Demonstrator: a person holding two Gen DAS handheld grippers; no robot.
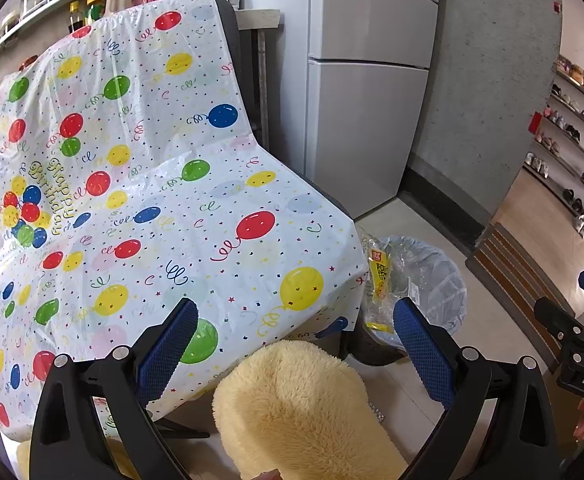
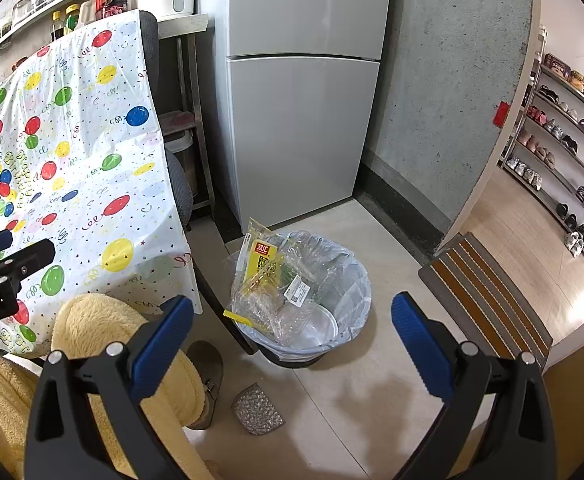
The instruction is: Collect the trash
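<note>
A round trash bin (image 2: 355, 308) with a clear liner stands on the floor by the fridge. It holds crumpled clear plastic and a yellow wrapper (image 2: 262, 262); the bin also shows in the left wrist view (image 1: 435, 276). A silvery bubble-wrap scrap (image 2: 258, 408) lies on the floor in front of the bin. My right gripper (image 2: 292, 320) is open and empty, above the floor near the bin. My left gripper (image 1: 295, 328) is open and empty, over the edge of the balloon-print tablecloth (image 1: 152, 200).
A person's leg in fuzzy yellow fabric (image 1: 299, 408) and a brown slipper (image 2: 208, 376) sit beside the scrap. A grey fridge (image 2: 299, 92), a concrete wall, a striped doormat (image 2: 487, 300) and shoe shelves (image 2: 563, 160) surround the area.
</note>
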